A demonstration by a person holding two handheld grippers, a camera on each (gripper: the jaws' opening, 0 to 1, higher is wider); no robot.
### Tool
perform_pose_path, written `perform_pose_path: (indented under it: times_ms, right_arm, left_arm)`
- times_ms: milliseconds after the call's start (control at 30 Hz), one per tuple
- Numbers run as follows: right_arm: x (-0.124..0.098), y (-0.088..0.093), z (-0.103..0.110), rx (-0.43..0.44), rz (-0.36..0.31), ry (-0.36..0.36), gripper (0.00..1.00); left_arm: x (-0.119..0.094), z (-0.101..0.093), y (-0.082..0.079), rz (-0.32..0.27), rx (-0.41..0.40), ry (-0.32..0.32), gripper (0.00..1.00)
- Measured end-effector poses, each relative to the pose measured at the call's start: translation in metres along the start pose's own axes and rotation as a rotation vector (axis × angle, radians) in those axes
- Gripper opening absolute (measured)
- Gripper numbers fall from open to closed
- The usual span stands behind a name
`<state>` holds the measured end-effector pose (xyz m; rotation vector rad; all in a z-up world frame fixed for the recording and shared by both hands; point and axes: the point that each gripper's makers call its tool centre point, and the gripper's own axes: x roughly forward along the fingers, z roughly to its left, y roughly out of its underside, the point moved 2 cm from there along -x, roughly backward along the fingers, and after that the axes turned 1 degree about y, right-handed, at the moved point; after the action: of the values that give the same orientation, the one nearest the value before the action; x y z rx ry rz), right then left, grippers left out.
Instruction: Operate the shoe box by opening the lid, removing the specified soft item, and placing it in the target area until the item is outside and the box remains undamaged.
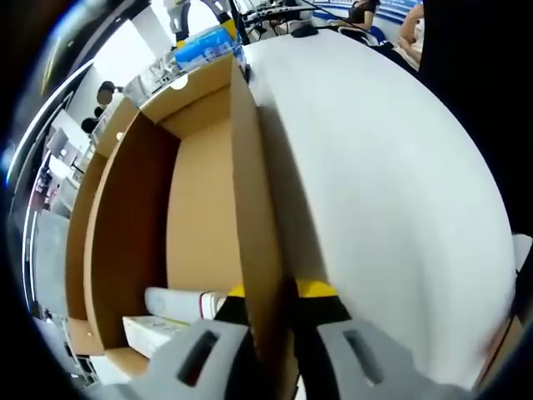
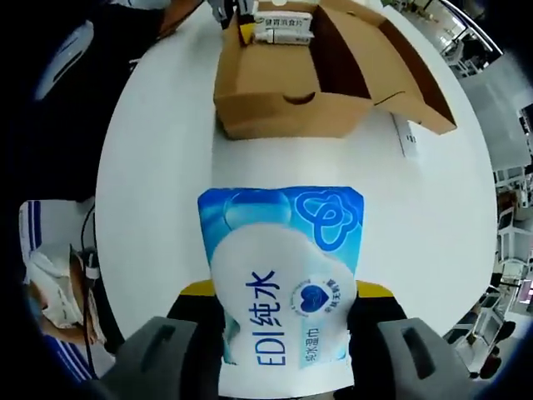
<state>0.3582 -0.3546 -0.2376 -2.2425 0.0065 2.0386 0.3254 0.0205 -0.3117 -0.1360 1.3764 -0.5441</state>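
left gripper view: the left gripper [image 1: 268, 321], grey with yellow-tipped jaws, is closed on the near side wall of the open brown cardboard shoe box [image 1: 204, 208], one jaw inside the wall and one outside, pinning it. inside the box, against that same wall, lie a white rolled item [image 1: 179, 300] and a white printed carton [image 1: 154, 329]. the box stands on a white round table [image 1: 383, 192]. beyond the far end of the box, a blue and white soft pack [image 1: 204, 42] is visible.

right gripper view: the right gripper [image 2: 283, 333] holds the blue and white soft wet-wipe pack, jaws closed against its two sides, the pack upright between them. the pack is fully outside the box, on the near side of its front wall and above bare table. the box lid [image 2: 408, 67] is swung open past the far right of the box; no tear or crush is apparent.

assessment: lid opened and item removed. remaining, by judgement: set the pack down in the target area, which is not identifiable, then let go of pack and box wall.
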Motion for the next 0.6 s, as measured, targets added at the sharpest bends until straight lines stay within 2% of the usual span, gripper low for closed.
perform_pose_path:
  times_ms: [600]
  right_arm:
    - [0.0043,-0.0025,-0.0008,0.0,-0.006,-0.016,0.61]
  left_arm:
    - [-0.0003,-0.0005,0.0003,0.003,0.001,-0.001,0.07]
